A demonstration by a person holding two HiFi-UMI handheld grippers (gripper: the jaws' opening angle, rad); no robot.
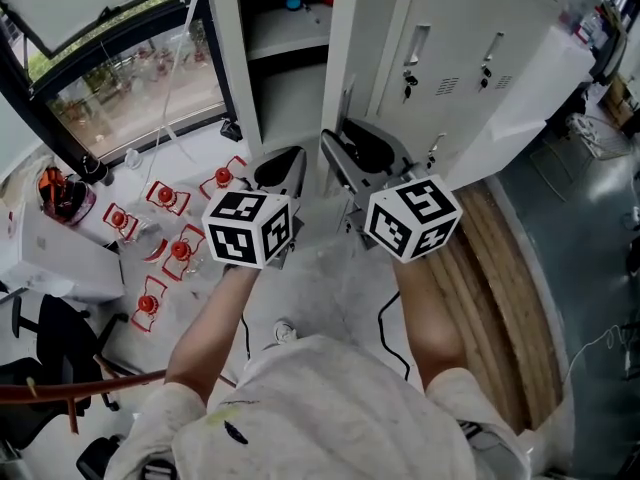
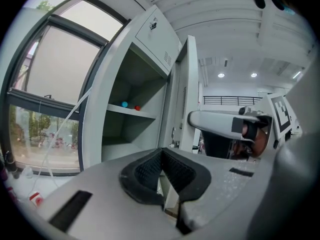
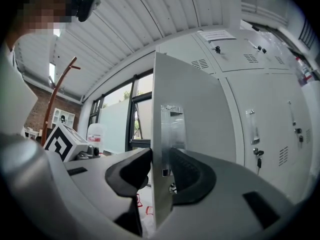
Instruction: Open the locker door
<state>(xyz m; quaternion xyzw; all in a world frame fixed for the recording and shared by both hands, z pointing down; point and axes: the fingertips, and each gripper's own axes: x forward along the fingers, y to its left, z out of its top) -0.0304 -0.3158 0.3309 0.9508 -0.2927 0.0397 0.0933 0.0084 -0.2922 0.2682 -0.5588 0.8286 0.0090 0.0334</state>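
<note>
The white metal locker door point(image 3: 190, 109) stands swung well out from the locker's front, its free edge toward the person. The grey compartment with a shelf point(image 2: 131, 111) behind it is exposed, so the opening looks largely done.

The right gripper point(image 3: 160, 166) straddles that free edge just by the clear handle plate point(image 3: 172, 124), one black pad on each face of the door. The pads seem to touch the sheet, though how firmly they pinch it is hard to judge.

The left gripper point(image 2: 161, 156) hangs beside the right one with its fingers pressed together on nothing.

The hold is only on a thin, smooth edge. A pull off the door's arc could let the pads slide off and the door drift back, or knock the door into the left gripper.
</note>
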